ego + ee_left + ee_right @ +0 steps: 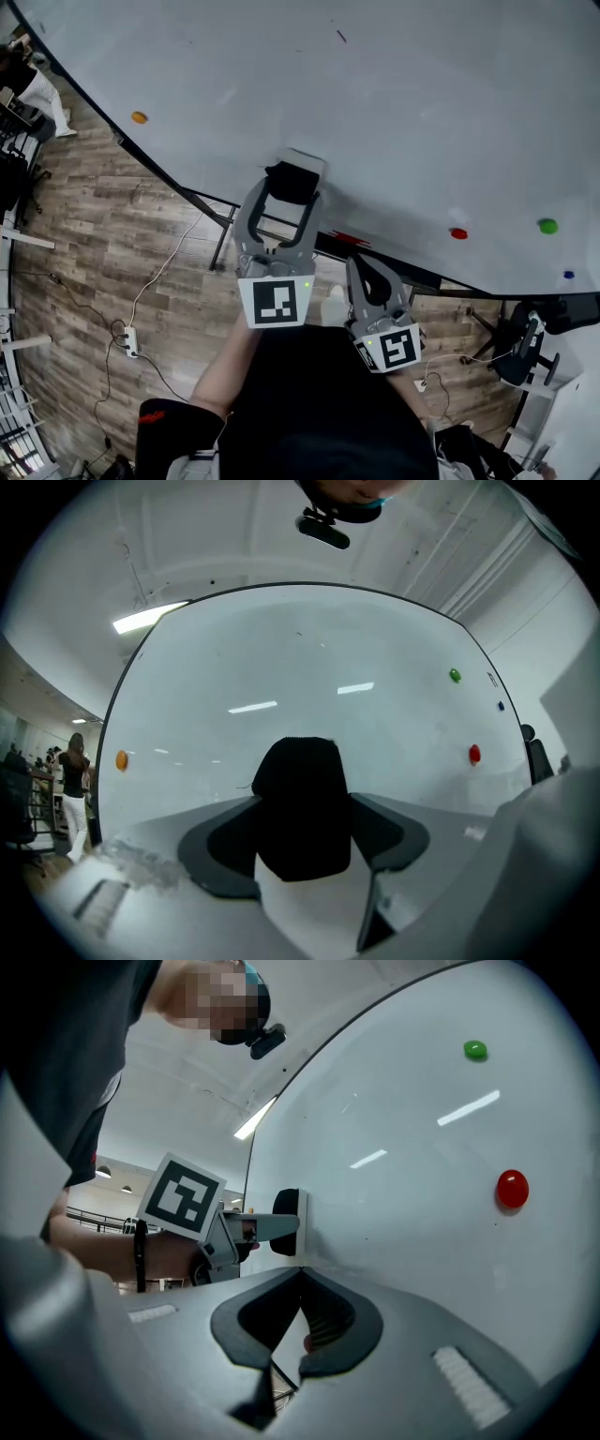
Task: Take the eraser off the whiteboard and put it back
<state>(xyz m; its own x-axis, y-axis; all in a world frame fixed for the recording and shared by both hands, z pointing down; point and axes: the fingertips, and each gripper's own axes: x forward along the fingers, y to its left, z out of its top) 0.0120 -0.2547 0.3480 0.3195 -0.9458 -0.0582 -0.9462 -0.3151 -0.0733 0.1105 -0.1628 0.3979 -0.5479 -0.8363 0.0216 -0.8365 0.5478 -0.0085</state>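
The eraser (292,180), black with a white side against the board, sticks to the whiteboard (394,112) near its lower edge. My left gripper (289,189) stands open around it, one finger on each side, and the pads do not press on it. In the left gripper view the eraser (300,808) fills the gap between the dark pads (220,846) of that gripper (305,841). The right gripper view shows the eraser (286,1222) from the side, flat on the board. My right gripper (373,269) is shut and empty, below and right of the eraser, its tips together (298,1321).
Round magnets sit on the board: orange (139,117), red (458,233), green (547,225), blue (568,275). A red marker (349,239) lies on the board's ledge. Cables and a power strip (130,342) lie on the wood floor. A chair (520,352) stands at right.
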